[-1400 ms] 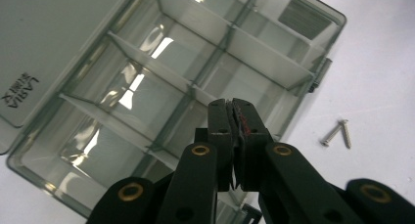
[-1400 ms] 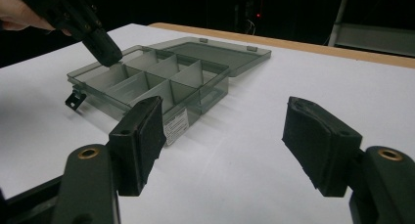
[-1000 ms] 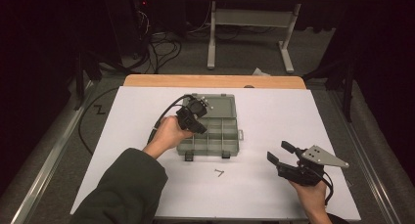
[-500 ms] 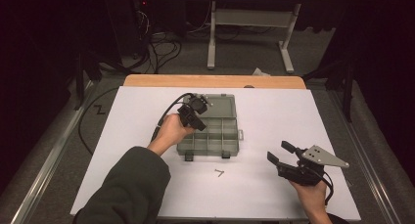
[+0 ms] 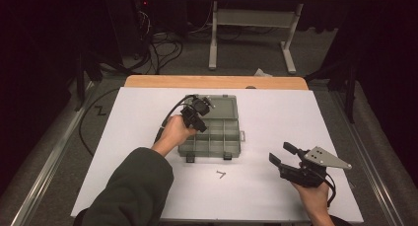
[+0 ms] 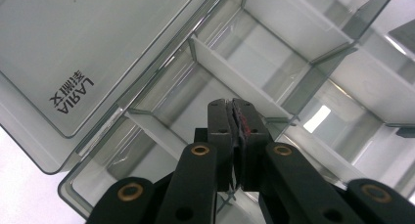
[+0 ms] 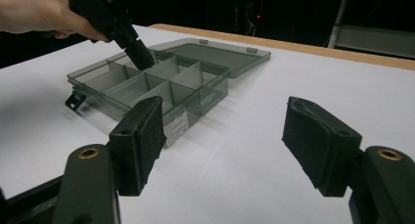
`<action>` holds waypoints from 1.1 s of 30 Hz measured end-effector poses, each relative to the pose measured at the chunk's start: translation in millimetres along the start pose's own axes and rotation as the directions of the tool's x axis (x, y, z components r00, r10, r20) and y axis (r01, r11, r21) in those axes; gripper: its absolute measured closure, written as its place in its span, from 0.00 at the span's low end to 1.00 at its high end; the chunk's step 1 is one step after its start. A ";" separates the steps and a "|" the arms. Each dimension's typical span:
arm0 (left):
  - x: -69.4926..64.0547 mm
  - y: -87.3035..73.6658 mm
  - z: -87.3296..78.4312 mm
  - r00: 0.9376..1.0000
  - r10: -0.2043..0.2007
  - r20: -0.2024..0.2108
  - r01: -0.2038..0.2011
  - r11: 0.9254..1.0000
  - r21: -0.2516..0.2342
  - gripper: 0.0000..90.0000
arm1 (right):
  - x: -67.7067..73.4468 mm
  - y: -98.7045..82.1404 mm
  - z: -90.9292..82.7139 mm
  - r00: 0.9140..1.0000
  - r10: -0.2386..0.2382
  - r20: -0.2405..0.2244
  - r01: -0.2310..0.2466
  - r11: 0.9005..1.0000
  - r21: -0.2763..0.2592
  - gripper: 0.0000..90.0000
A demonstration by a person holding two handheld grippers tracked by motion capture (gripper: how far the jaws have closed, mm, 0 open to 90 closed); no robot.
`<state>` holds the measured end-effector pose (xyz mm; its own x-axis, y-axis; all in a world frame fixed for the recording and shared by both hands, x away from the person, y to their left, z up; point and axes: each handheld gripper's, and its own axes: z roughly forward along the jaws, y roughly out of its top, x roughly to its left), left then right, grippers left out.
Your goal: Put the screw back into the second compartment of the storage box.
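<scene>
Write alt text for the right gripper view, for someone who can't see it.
The right gripper's two black fingers stand wide open over a white table. Beyond them sits an open grey compartment box, lid laid flat behind. The left gripper, held in a hand, dips shut into a compartment.

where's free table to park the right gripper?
Bare white sheet right of the organizer box, and the strip behind its lid up to the wooden edge. Crowded: the left gripper over the box, and a small metal piece in front of it.
</scene>
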<state>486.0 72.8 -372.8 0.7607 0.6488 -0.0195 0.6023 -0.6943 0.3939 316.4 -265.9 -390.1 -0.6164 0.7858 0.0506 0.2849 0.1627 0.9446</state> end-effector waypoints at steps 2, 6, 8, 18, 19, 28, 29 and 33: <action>0.9 0.5 1.5 1.000 0.011 -0.003 -0.011 1.000 0.004 0.97 | 0.0 0.0 -0.1 1.000 0.003 0.000 -0.003 1.000 0.001 0.37; 0.1 0.6 3.1 1.000 0.013 -0.005 -0.013 1.000 0.008 0.96 | -0.3 0.0 -0.1 1.000 0.002 0.000 -0.002 1.000 0.000 0.37; 0.7 0.6 3.4 1.000 0.016 -0.010 -0.016 1.000 0.006 0.92 | -0.3 0.0 -0.1 1.000 0.002 0.000 -0.002 1.000 0.000 0.37; -1.4 -3.9 -11.4 1.000 -0.008 -0.012 0.008 0.999 -0.031 0.82 | -0.4 0.0 -0.4 1.000 0.004 0.000 -0.004 1.000 -0.001 0.37; -2.1 -4.5 -14.1 1.000 -0.011 -0.012 0.011 1.000 -0.029 0.80 | -0.4 0.0 -0.3 1.000 0.003 0.001 -0.003 1.000 -0.001 0.37; -10.3 -12.2 -29.6 1.000 -0.001 -0.019 -0.001 0.997 -0.074 0.61 | -0.4 0.0 -0.3 1.000 0.003 0.001 -0.003 1.000 0.000 0.37; -11.5 -12.9 -30.7 1.000 0.002 -0.017 -0.003 0.997 -0.073 0.59 | -0.4 0.0 -0.2 1.000 0.002 0.001 -0.002 1.000 0.000 0.37; -18.8 -15.3 -36.4 1.000 0.014 -0.011 -0.015 0.996 -0.085 0.56 | -0.5 0.0 -0.1 1.000 0.001 0.003 -0.001 1.000 0.001 0.37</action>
<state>453.7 82.5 -345.0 0.7661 0.6427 -0.0036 0.5684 -0.6749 0.4706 316.6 -266.3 -390.2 -0.6140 0.7877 0.0503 0.2862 0.1628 0.9442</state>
